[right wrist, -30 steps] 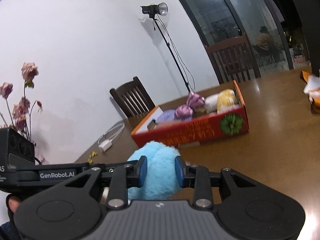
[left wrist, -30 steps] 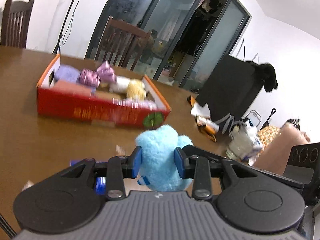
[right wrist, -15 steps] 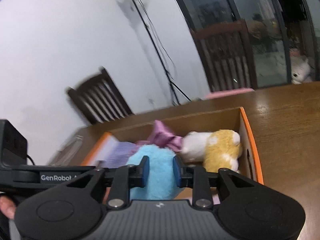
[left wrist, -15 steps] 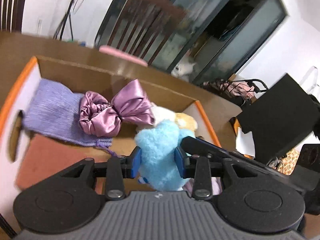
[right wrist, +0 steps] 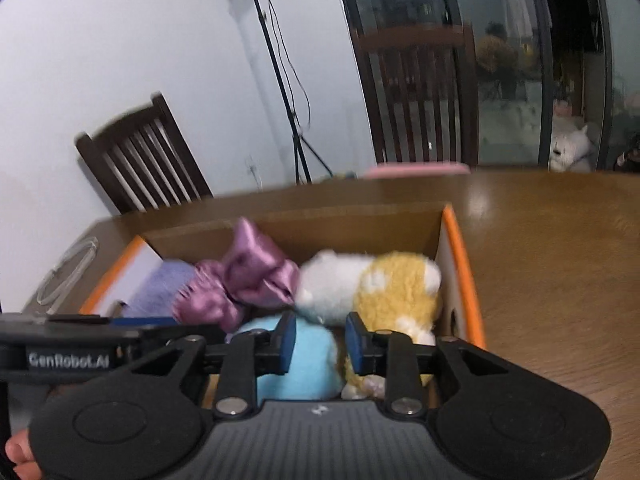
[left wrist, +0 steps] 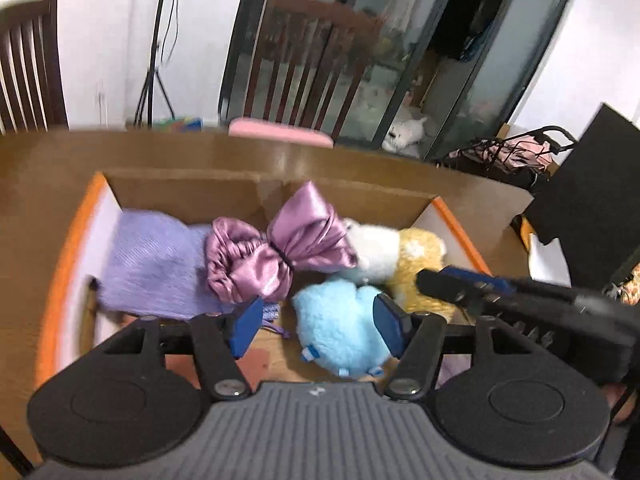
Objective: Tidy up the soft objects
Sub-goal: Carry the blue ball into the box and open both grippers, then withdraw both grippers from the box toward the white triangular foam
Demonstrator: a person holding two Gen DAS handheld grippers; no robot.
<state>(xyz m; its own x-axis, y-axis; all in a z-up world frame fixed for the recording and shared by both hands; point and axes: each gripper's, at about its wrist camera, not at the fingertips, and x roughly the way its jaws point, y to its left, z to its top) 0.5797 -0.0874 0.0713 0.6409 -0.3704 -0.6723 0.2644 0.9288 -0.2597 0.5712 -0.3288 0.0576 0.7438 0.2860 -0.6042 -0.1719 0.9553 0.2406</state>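
A light blue plush (left wrist: 340, 332) lies on the floor of the orange-rimmed cardboard box (left wrist: 60, 280), in front of a pink satin bow scrunchie (left wrist: 280, 260), a purple knit cloth (left wrist: 152, 268) and a white-and-yellow plush (left wrist: 404, 256). My left gripper (left wrist: 318, 328) straddles the blue plush. Its jaws are opening wide, and the left pad is clear of the fur. My right gripper (right wrist: 320, 344) reaches in from the right, with the blue plush (right wrist: 304, 356) just ahead. Its jaws are narrowly apart and opening, with a thin gap at the right pad.
The box (right wrist: 464, 280) sits on a brown wooden table (right wrist: 560, 260). Dark wooden chairs (right wrist: 140, 160) and a light stand (right wrist: 280, 80) stand behind it. A clear cable (right wrist: 68, 272) lies left of the box. A black board (left wrist: 588, 200) leans at the right.
Both grippers carried the blue plush across the table and into the box. The left jaws then spread wide off it, and the plush now rests on the box floor.
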